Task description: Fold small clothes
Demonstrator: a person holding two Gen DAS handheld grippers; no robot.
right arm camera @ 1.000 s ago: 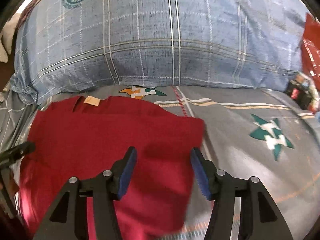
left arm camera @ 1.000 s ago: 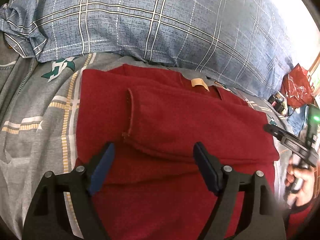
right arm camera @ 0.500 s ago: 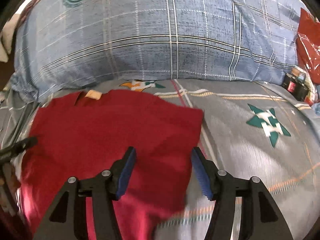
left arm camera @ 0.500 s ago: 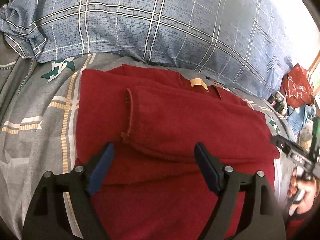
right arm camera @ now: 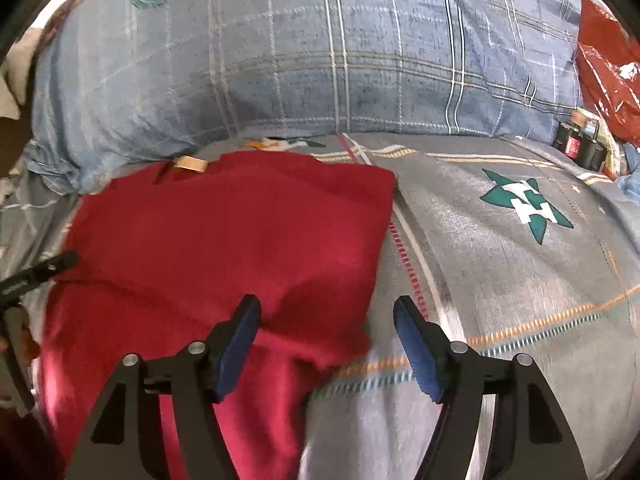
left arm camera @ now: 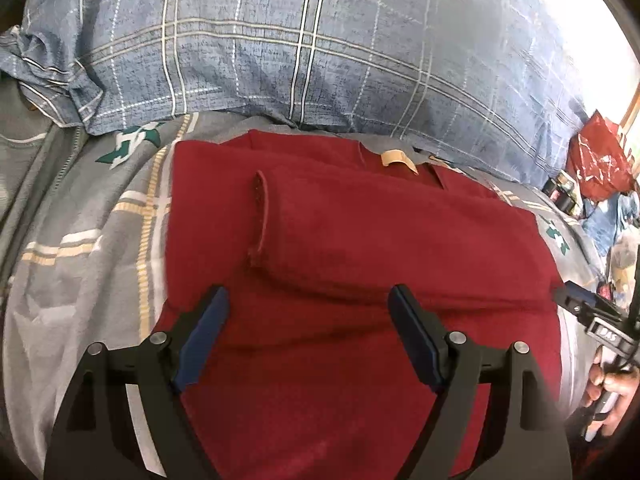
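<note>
Here the red garment [left arm camera: 360, 264] lies folded on the bed [right arm camera: 500, 280], its collar end just short of the blue plaid pillow [left arm camera: 320, 48]. Its right edge ends on bare grey sheet, open room as far as the clutter beside the red bag [right arm camera: 604, 60]. The left gripper [left arm camera: 308, 332] hangs released over the cloth; the right gripper [right arm camera: 326, 338], jaws just widening and grasping nothing, straddles that blurred edge. The near hem is cut off.

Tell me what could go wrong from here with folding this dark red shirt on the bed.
The right gripper, whose jaws have just been opening, hangs over the dark red shirt's right edge with nothing between them; closing there might catch the grey patterned bedsheet too. The folded-in sleeve lies loose, so a lift by the open left gripper could let it slide out.
</note>
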